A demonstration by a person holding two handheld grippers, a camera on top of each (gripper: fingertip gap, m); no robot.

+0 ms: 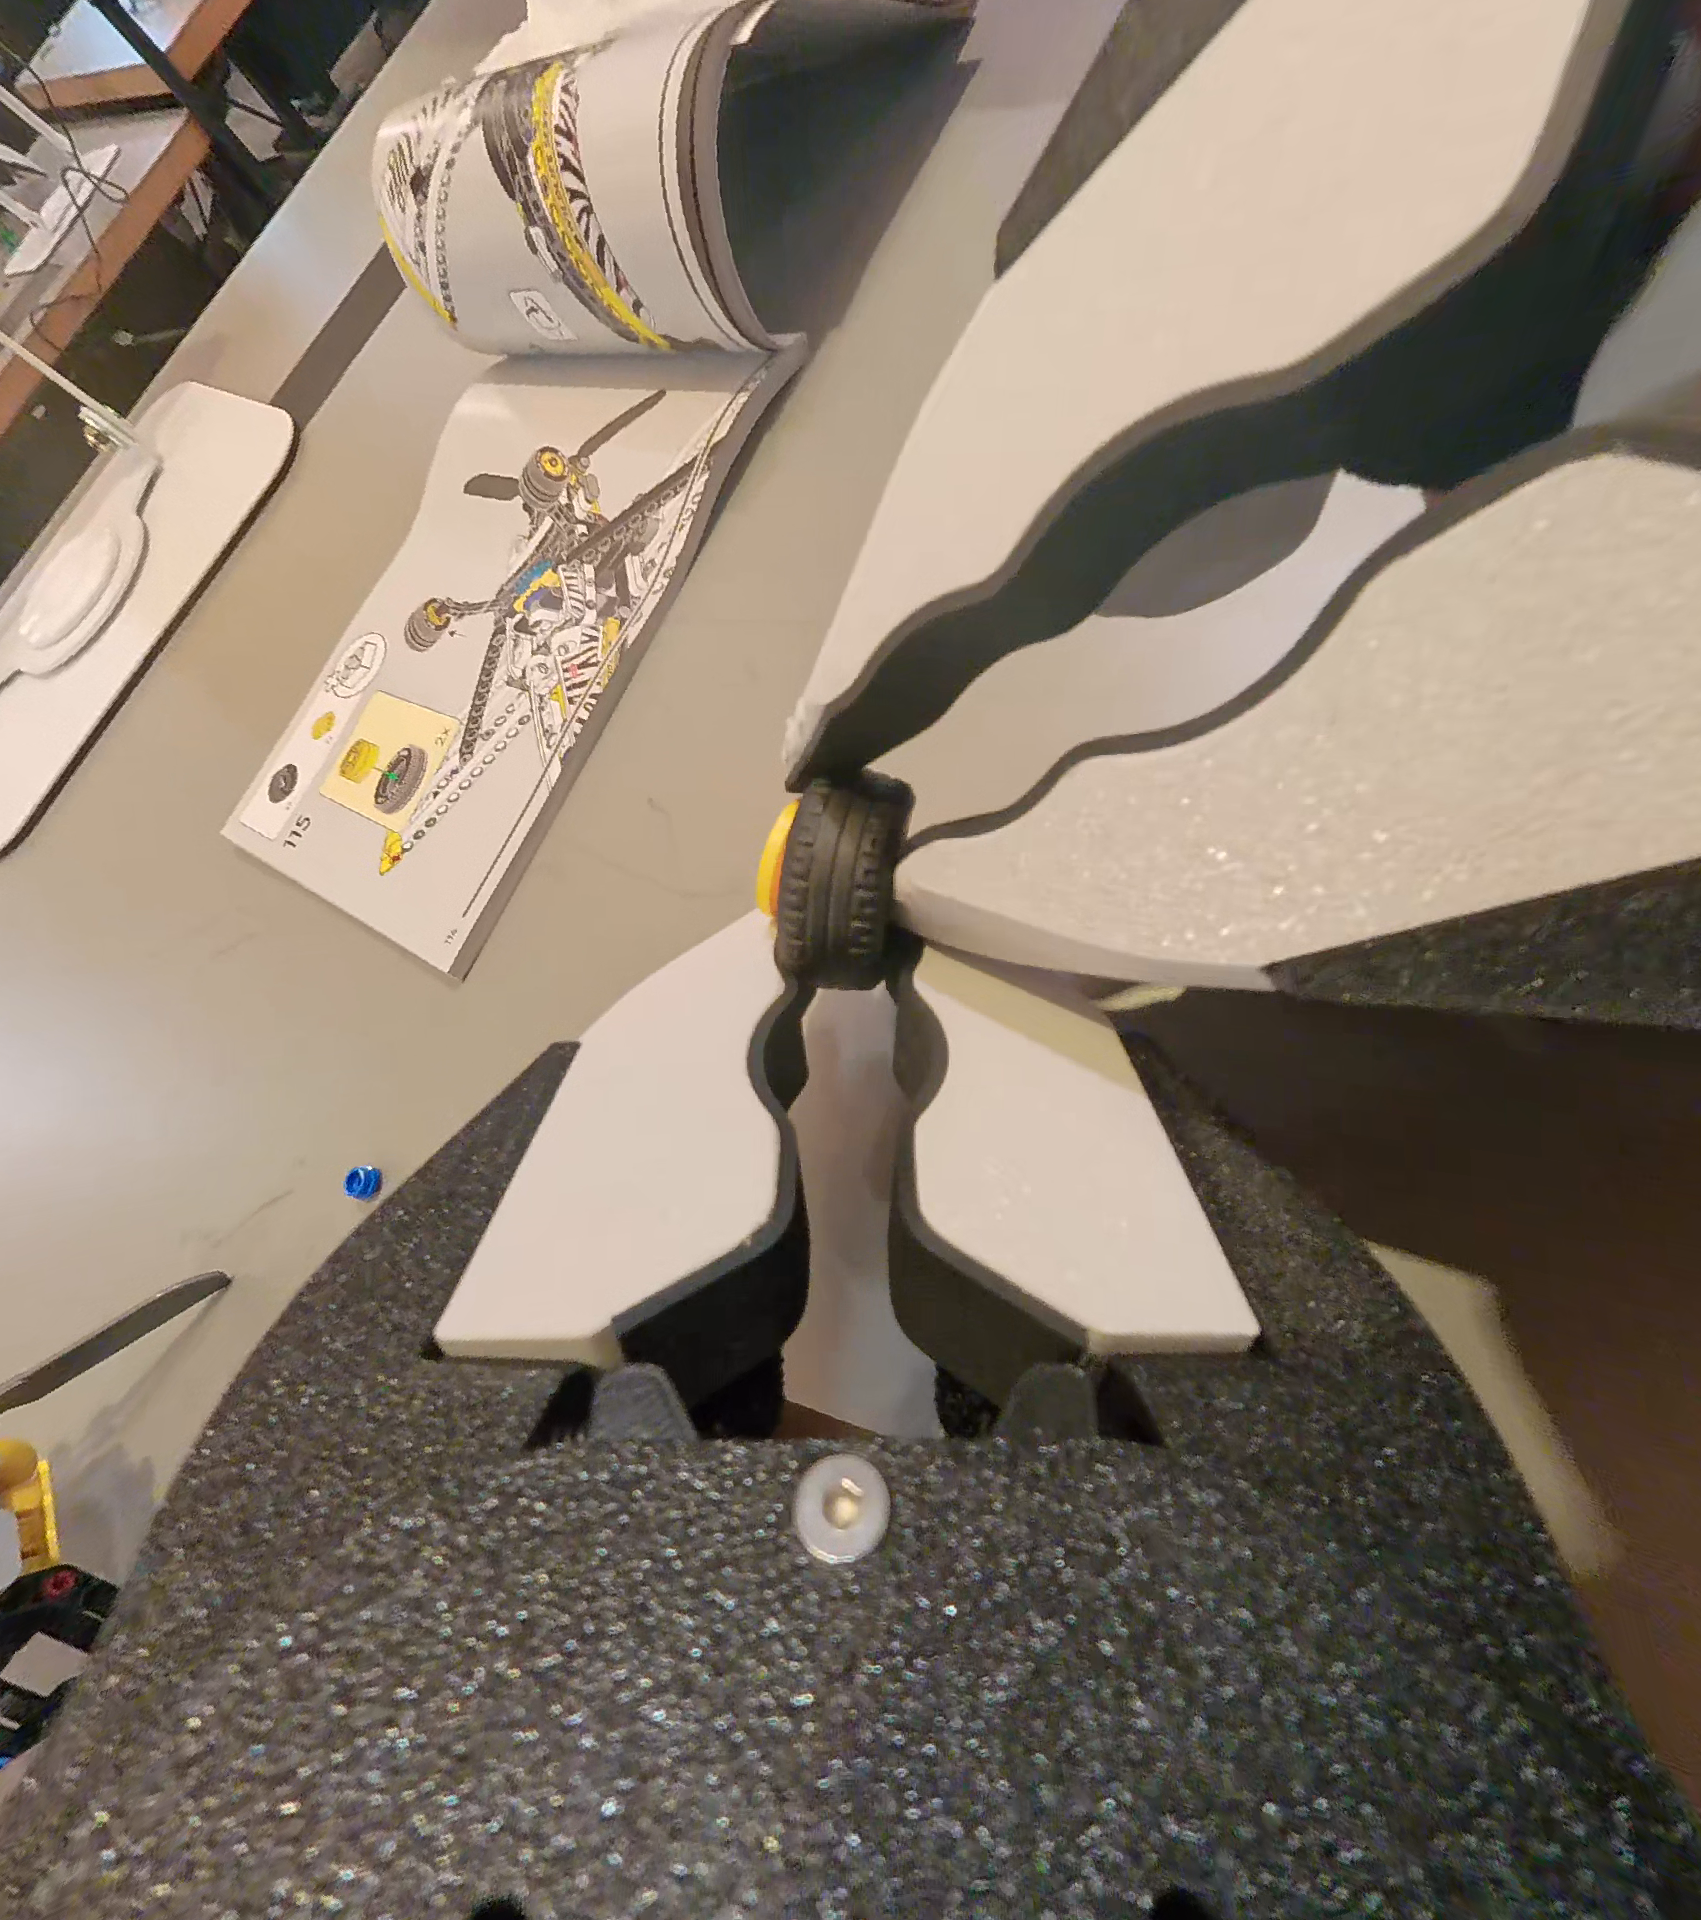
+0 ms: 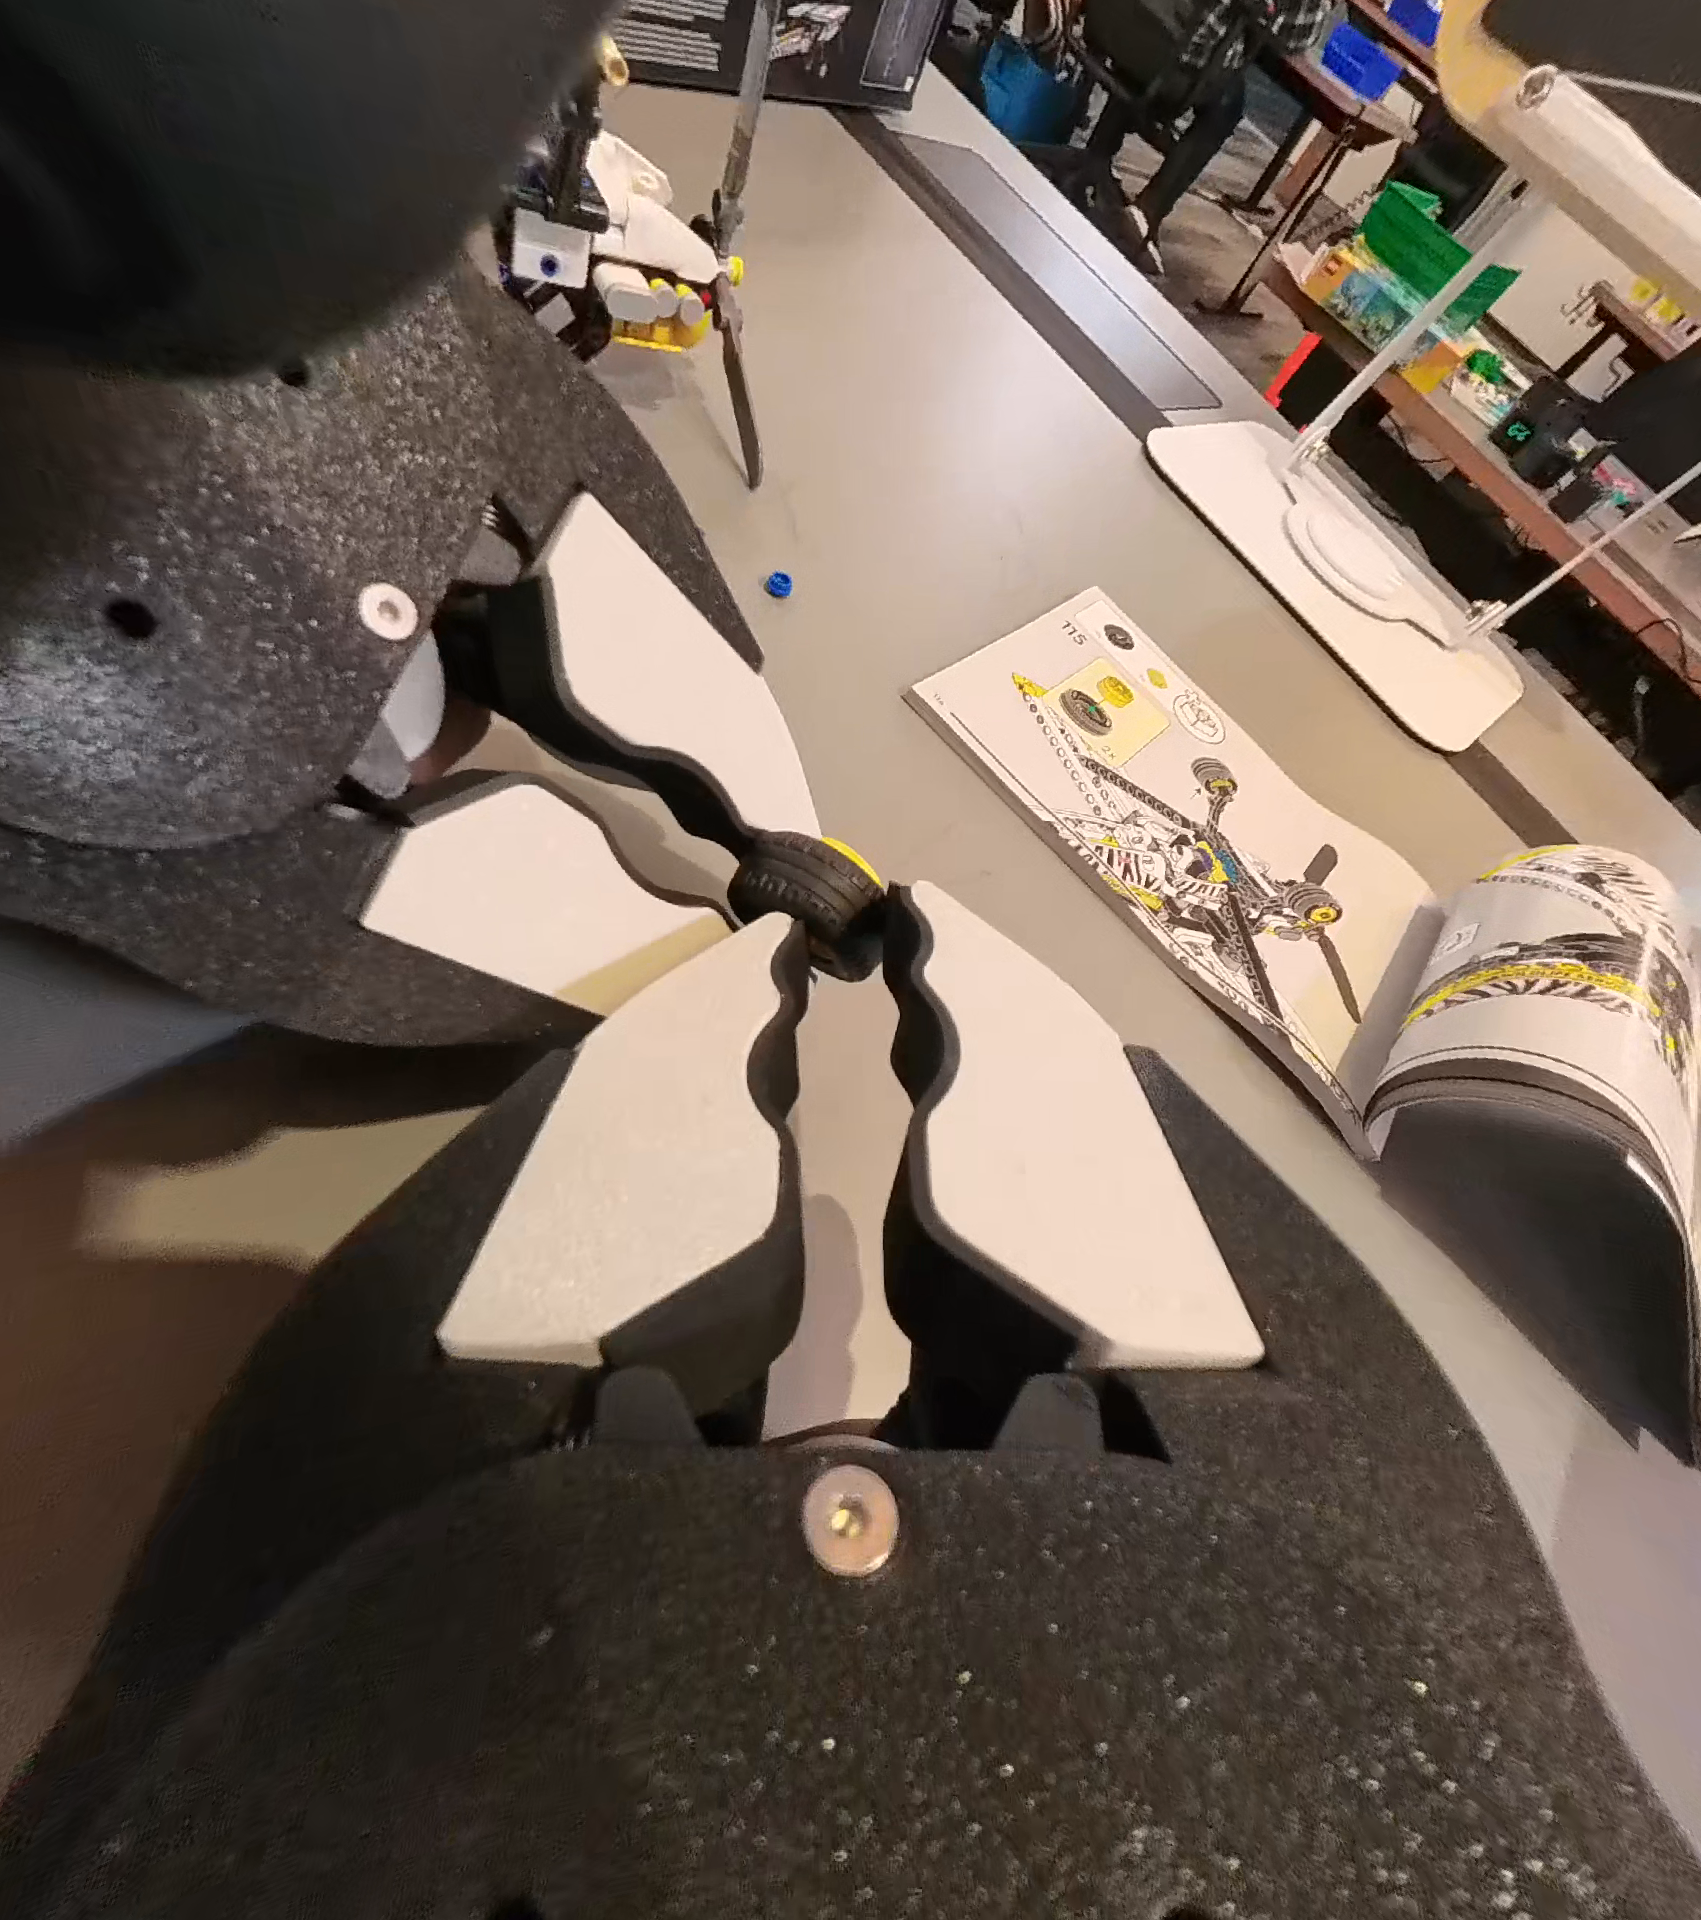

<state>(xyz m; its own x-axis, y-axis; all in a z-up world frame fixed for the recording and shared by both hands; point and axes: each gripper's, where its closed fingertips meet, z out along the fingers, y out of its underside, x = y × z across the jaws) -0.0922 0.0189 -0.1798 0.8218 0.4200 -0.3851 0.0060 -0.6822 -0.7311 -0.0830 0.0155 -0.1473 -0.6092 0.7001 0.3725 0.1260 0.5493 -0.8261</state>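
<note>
Left wrist view: the left gripper [image 1: 841,982] is clamping a small black tyre with a yellow hub [image 1: 838,883] at its fingertips, both pads pressing the tread. The right gripper [image 1: 851,790] is coming in from the upper right and gripping the same wheel, its two fingertips touching the tyre from the other side. The wheel is hanging above the grey table [image 1: 150,1039], pinched between both tools, just beside the near corner of the open instruction booklet [image 1: 513,665].

Right wrist view is showing the same: right gripper [image 2: 841,935] pads bearing on the tyre [image 2: 810,894], left gripper [image 2: 752,862] reaching in from the left and holding it too.

Relative to the booklet: a small blue round piece [image 1: 364,1181] is lying on the table nearer the viewer, and a partly built brick model [image 2: 638,270] with a long dark blade [image 2: 737,343] is sitting beyond that piece. A white lamp base [image 1: 87,623] is resting on the far side of the booklet. Shelves and desks are standing behind, blurred.
</note>
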